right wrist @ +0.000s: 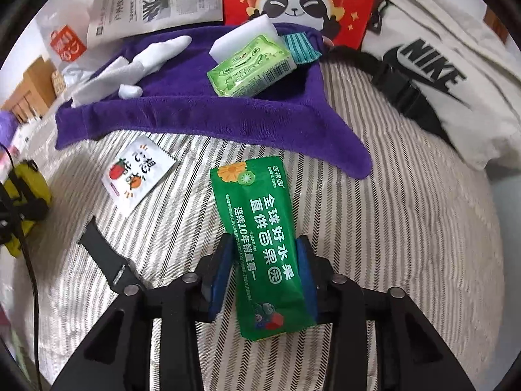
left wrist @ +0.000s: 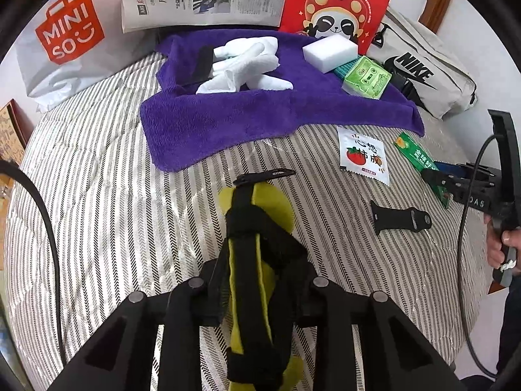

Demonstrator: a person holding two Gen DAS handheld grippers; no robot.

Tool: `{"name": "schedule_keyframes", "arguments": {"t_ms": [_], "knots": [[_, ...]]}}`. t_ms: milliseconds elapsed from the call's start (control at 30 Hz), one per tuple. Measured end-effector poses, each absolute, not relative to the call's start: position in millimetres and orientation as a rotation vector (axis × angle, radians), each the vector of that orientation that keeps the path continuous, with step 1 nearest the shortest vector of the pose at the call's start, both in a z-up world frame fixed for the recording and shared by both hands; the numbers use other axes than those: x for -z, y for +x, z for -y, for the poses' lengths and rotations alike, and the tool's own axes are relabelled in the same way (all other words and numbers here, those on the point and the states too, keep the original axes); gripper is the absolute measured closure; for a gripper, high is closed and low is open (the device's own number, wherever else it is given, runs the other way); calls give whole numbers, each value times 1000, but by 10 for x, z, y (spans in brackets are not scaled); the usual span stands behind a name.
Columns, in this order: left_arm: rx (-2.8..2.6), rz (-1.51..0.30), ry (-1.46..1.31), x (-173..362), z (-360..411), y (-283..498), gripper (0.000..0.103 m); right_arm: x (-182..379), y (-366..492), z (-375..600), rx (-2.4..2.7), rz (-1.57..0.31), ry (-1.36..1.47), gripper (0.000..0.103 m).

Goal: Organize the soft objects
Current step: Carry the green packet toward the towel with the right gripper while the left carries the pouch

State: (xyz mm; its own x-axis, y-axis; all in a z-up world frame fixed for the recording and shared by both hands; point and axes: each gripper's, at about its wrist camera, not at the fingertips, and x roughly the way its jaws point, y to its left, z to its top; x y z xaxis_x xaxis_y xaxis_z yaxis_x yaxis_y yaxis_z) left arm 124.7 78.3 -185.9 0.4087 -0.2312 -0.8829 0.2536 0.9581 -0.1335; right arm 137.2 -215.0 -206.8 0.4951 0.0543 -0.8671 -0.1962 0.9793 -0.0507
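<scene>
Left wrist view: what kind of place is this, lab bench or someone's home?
Most likely a home bedroom, with the work done on a bed. The surface is a quilted striped mattress cover, wooden furniture stands behind it, and shopping bags such as the Miniso bag lean against the wall.

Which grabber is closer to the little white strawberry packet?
Hard to call, maybe the right. The right gripper, holding the green packet, sits beside the strawberry packet. The left gripper, holding the yellow-and-black strap, sits on its other side.

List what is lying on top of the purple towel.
On the purple towel lie a white cloth, a white sponge block and a light green packet. A teal striped item is mostly covered by them.
</scene>
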Motion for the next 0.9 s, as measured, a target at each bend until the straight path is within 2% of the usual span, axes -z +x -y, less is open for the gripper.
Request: {"name": "schedule_keyframes", "arguments": {"t_ms": [200,900], "knots": [[308,-1104,-38,1727,-885,1208,94,2031,1413,2243,-184,-1078,-107,70],[354,-1018,-64,1182,-876,1347,95,1573,1414,2222,-207,-1026,-52,70]]}}
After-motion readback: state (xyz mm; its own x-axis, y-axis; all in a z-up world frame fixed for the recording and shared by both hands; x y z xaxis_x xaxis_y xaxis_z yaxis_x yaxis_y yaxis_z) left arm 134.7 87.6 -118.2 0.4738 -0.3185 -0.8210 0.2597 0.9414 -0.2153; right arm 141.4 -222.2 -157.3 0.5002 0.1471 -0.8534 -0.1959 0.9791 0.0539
